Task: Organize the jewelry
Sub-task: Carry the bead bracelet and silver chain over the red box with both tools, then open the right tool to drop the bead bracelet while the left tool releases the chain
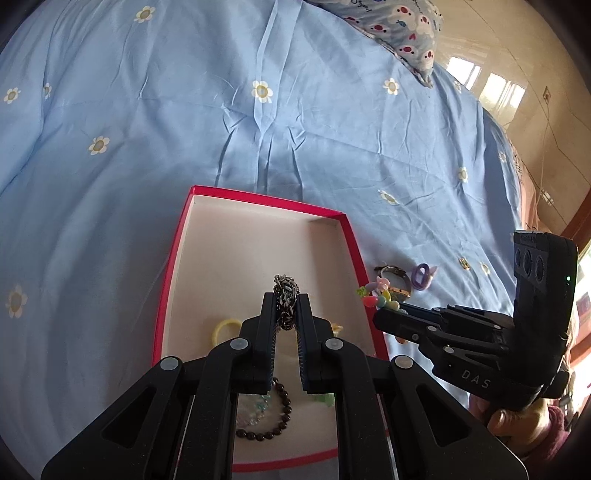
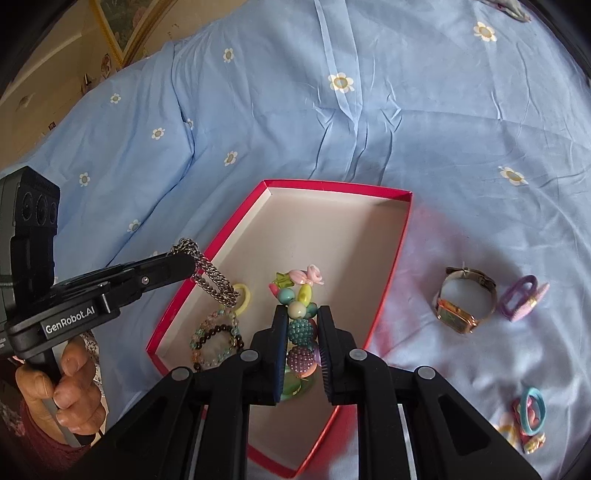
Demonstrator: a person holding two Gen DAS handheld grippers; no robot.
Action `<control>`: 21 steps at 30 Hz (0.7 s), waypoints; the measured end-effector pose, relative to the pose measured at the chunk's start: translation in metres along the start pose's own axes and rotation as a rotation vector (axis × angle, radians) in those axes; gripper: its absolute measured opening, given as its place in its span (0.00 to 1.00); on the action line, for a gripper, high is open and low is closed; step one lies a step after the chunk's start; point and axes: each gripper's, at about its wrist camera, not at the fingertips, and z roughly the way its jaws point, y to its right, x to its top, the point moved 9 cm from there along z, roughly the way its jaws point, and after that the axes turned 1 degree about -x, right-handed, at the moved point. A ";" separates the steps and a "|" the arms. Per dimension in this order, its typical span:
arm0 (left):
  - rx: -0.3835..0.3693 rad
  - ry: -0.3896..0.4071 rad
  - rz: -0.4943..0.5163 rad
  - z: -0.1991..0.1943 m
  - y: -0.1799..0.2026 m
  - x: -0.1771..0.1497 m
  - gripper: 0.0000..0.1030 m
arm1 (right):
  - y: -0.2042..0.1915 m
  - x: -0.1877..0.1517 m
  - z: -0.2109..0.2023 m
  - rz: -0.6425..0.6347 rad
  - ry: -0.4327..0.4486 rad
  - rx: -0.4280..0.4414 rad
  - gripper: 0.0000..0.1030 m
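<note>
I am holding a gripper in each hand over a red box (image 1: 173,258) that is lying on a bed with a blue flowered sheet (image 1: 147,129). My left gripper (image 1: 287,306) is pinching a silver chain bracelet (image 1: 285,295), and the chain is hanging down over the left side of the box, as the right camera is showing. My right gripper (image 2: 303,325) is pinching a colorful bead bracelet (image 2: 301,314) with big bumpy blue and purple beads, and it is hanging over the inside of the box. My left hand (image 2: 62,391) is wrapping around its gripper's handle. Inside the box, a yellow hair ring (image 2: 243,295) is lying near the left wall, and a dark bead bracelet (image 2: 218,343) is lying on top of a clear bead bracelet (image 2: 201,332). Something green (image 2: 291,387) is lying under my right gripper, but I cannot tell what it is. Out on the sheet, to the right of the box, a gold wristwatch (image 2: 461,306) is sitting just beside a purple hair clip (image 2: 521,299). Closer to me on the right, a little pile of hair ties (image 2: 528,417) is lying on the sheet, well apart from the box. A patterned pillow (image 1: 399,33) is sitting at the far edge of the bed.
</note>
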 end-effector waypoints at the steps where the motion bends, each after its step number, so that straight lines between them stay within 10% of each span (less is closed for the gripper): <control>1: -0.001 -0.002 -0.002 0.003 -0.002 0.002 0.08 | 0.000 0.002 0.004 -0.003 -0.004 -0.002 0.15; 21: 0.083 -0.117 -0.055 0.063 -0.048 -0.006 0.08 | 0.014 0.016 0.080 -0.042 -0.143 -0.035 0.15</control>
